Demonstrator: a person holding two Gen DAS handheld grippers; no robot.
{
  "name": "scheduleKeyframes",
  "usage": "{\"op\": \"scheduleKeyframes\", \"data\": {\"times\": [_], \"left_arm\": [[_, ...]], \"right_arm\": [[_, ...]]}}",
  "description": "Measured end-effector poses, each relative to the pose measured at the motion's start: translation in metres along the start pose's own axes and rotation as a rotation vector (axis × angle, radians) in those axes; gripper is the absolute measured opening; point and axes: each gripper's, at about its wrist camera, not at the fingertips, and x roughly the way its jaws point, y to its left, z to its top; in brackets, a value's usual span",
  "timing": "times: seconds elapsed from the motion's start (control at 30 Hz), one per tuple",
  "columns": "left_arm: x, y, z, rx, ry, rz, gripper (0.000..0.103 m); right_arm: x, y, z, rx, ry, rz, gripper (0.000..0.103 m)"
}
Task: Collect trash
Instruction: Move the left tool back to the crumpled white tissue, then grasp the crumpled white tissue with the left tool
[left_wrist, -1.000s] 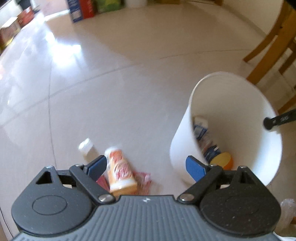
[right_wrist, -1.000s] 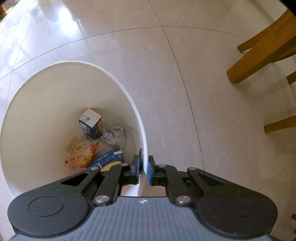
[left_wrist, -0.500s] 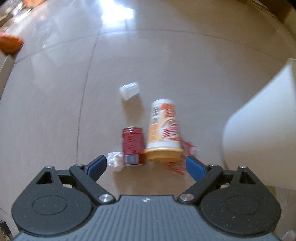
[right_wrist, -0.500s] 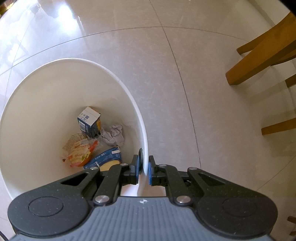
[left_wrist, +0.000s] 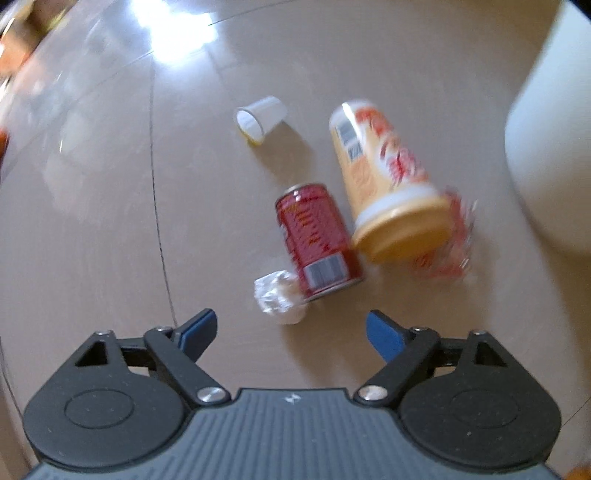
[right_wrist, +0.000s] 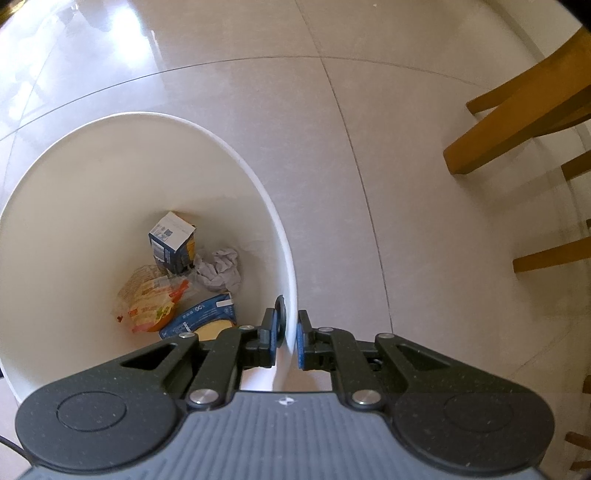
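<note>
The trash sits in a loose cluster on the tiled floor (left_wrist: 92, 229), and it is bunched close beside the white bin (left_wrist: 550, 147), likely so each piece is a short carry to the opening. Nearest the left gripper (left_wrist: 290, 332) is a crumpled white wad (left_wrist: 277, 295), touching the base end of a red drink can (left_wrist: 317, 240) that lies on its side, barcode up. Against the can's far flank rests a tall orange-and-cream snack canister (left_wrist: 388, 177), also toppled, its yellow lid pointing back toward the camera. Under the lid end pokes a red-and-clear wrapper (left_wrist: 450, 243), flattened on the tile. A small white cup (left_wrist: 260, 116) lies apart, farther out, mouth turned to the left.

The left gripper hangs over the wad and can with its jaws spread but closing, nothing between the blue pads (left_wrist: 197, 328) yet; I judge the can or the wad to be the target.

Over on the other side, the right gripper (right_wrist: 286, 341) is clamped narrow on the bin's rim (right_wrist: 291, 280), one pad inside the wall and one outside, apparently steadying the bin. Inside, at the bottom, lie a small blue carton (right_wrist: 171, 240), crumpled grey paper (right_wrist: 221, 269), a yellow snack bag (right_wrist: 151, 299) and a blue packet (right_wrist: 205, 314). Wooden chair legs (right_wrist: 517, 125) stand off toward the floor's right edge.
</note>
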Motion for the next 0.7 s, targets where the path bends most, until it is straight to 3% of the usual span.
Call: {"op": "scheduleKeyframes", "data": {"times": [0.1,0.33,0.6,0.7], "left_arm": [[0.015,-0.001,-0.007,0.120,-0.007,0.027,0.079],[0.047,-0.005,-0.007,0.357,-0.019,0.004,0.071],[0.073,0.001,0.007,0.421,-0.001,-0.039,0.065],[0.078,0.007,0.010,0.413,0.006,-0.075,0.055]], "right_arm": [[0.000,0.002,0.001,-0.004,0.003,-0.010,0.012],[0.000,0.007,0.002,-0.026,0.003,-0.032,0.013],[0.002,0.009,0.001,-0.040,0.001,-0.044,0.014],[0.002,0.009,0.000,-0.040,-0.001,-0.042,0.014]]}}
